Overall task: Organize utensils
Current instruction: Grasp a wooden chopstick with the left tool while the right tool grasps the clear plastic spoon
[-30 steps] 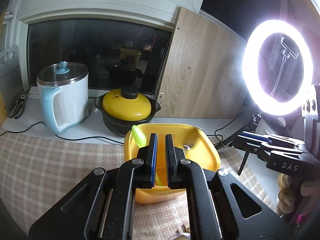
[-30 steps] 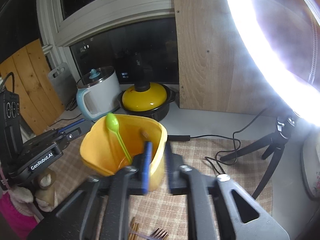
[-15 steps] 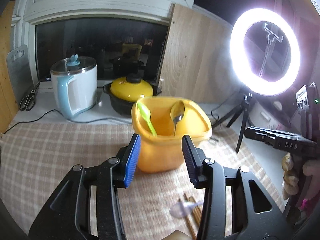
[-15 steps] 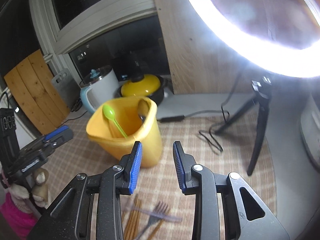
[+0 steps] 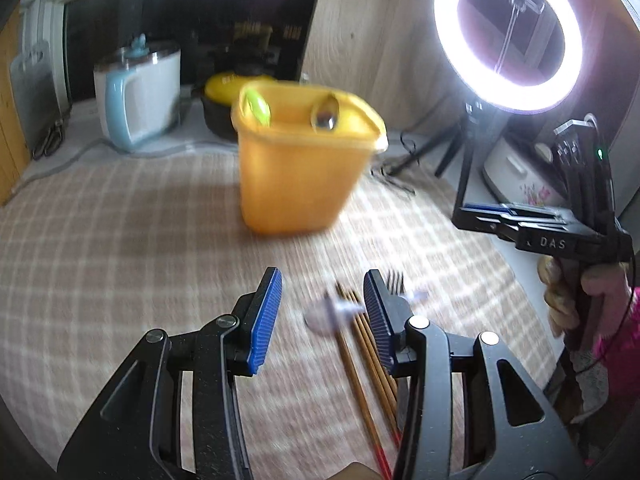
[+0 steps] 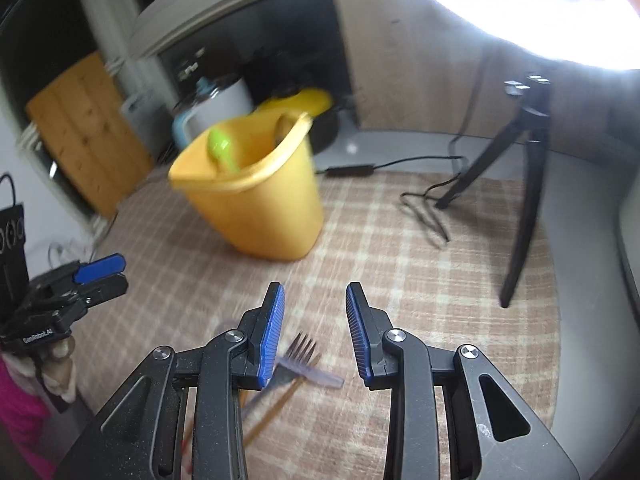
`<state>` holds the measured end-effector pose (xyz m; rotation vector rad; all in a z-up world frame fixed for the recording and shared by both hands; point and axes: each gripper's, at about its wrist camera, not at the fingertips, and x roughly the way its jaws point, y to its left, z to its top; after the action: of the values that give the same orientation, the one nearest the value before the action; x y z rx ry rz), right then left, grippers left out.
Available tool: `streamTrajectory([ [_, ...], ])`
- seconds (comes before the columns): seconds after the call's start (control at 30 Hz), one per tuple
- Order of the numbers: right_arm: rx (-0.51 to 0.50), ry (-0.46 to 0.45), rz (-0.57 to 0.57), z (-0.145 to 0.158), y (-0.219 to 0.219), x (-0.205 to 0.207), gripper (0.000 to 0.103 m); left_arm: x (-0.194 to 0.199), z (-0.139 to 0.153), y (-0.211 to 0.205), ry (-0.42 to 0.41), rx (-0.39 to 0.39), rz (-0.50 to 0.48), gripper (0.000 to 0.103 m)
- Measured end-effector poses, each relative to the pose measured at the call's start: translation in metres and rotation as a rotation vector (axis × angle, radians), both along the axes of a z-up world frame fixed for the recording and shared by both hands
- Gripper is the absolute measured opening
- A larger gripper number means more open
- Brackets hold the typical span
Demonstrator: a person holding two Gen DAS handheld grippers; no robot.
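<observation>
A yellow bin (image 5: 296,168) (image 6: 264,208) stands upright on the checked cloth, holding a green spoon (image 5: 258,106) (image 6: 219,146) and a metal spoon (image 5: 325,114) (image 6: 284,128). My left gripper (image 5: 322,292) is open and empty, hovering over a clear plastic spoon (image 5: 320,314), several chopsticks (image 5: 360,344) and a fork (image 5: 396,280) lying on the cloth. My right gripper (image 6: 315,296) is also open and empty, just above the fork (image 6: 300,350), the clear spoon's handle (image 6: 316,374) and the chopsticks (image 6: 276,408). Each view shows the other gripper off to its side (image 5: 516,216) (image 6: 96,276).
Behind the bin stand a white and blue kettle (image 5: 136,96) and a black pot with a yellow lid (image 5: 224,92). A ring light (image 5: 508,36) on a tripod (image 6: 524,184) stands at the right, with its cable (image 6: 424,204) on the cloth. Scissors (image 5: 48,140) lie far left.
My left gripper went from shut to open. Both grippers pulled back from the yellow bin and tipped down toward the cloth, bringing the loose utensils into view under their fingers.
</observation>
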<state>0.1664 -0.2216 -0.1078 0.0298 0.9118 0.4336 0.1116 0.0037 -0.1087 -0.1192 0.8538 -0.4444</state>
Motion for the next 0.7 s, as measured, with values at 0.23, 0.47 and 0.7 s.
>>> streamTrajectory([
  [0.23, -0.128, 0.008, 0.269, -0.018, 0.030, -0.007, 0.030, -0.023, -0.033, -0.012, 0.118, 0.006, 0.020, 0.043],
  [0.47, -0.265, 0.033, 0.470, -0.034, 0.058, -0.008, 0.030, -0.038, -0.055, -0.024, 0.192, -0.006, 0.061, 0.035],
  [0.7, -0.351, 0.097, 0.610, -0.058, 0.075, -0.007, 0.030, -0.040, -0.073, -0.032, 0.253, -0.012, 0.116, 0.028],
])
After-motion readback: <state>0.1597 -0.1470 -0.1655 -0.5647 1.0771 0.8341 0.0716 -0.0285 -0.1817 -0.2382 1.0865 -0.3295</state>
